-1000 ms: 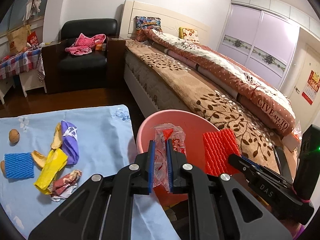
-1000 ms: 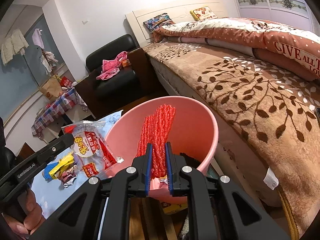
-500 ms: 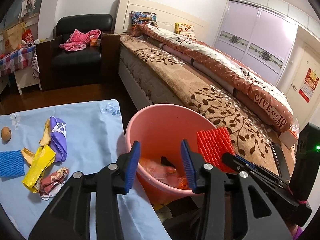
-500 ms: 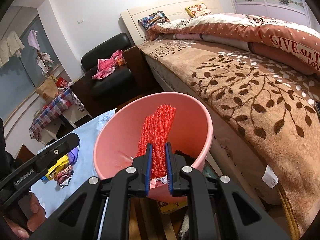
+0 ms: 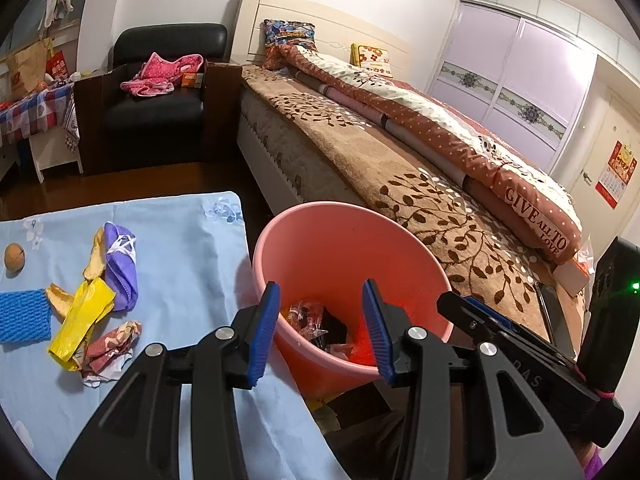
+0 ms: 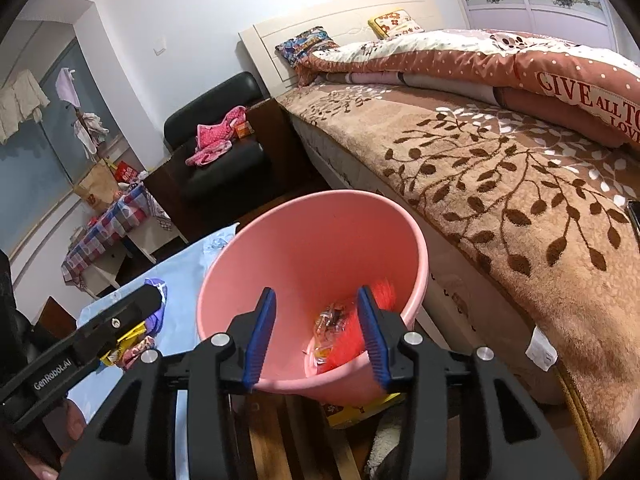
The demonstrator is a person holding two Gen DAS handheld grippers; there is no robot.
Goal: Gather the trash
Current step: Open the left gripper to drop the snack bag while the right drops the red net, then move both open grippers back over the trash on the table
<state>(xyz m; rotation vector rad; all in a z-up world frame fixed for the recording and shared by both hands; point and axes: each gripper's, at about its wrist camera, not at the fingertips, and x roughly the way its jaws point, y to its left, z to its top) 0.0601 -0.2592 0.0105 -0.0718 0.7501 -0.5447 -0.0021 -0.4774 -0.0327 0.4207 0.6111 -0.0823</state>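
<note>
Now, all placed rel. to the bin
Bin: round pink plastic waste bin [image 5: 340,240], mouth tilted toward both cams, stands between the table edge & the bed
L claw: left gripper [image 5: 320,320], black w/ blue ribbed pads, hovers over the bin's near rim; jaws apart after just opening, nothing between them
R claw: right gripper [image 6: 316,324], same build, over the bin's near rim too; jaws have just been opening, now apart, empty
In the bin: clear crinkly snack wrapper w/ red print [image 6: 330,322] on the bottom; red foam mesh fruit sleeve [image 6: 352,344] beside it, leaning on the inner wall; dark scraps beside them, can't tell what
Table: pale blue floral cloth [image 5: 188,248] covers it, just left of the bin
Trash on the cloth, left of the bin: purple wrapper w/ white lines [image 5: 122,264], yellow plastic wrapper [image 5: 80,320] touching it, crumpled red-white wrapper [image 5: 112,344] nearest the bin, tan peel pieces [image 5: 94,260], blue foam mesh sleeve [image 5: 24,316] farther out, small brown nut [image 5: 15,255] farthest
Bed: brown leaf-pattern blanket [image 6: 500,200] right of & behind the bin, rolled dotted quilt w/ lettering on top
Chair: black leather armchair [image 5: 160,108] well behind the bin, pink clothes on the seat
Person: fingers [image 6: 72,424] at the left gripper's handle, low left in the right cam
</note>
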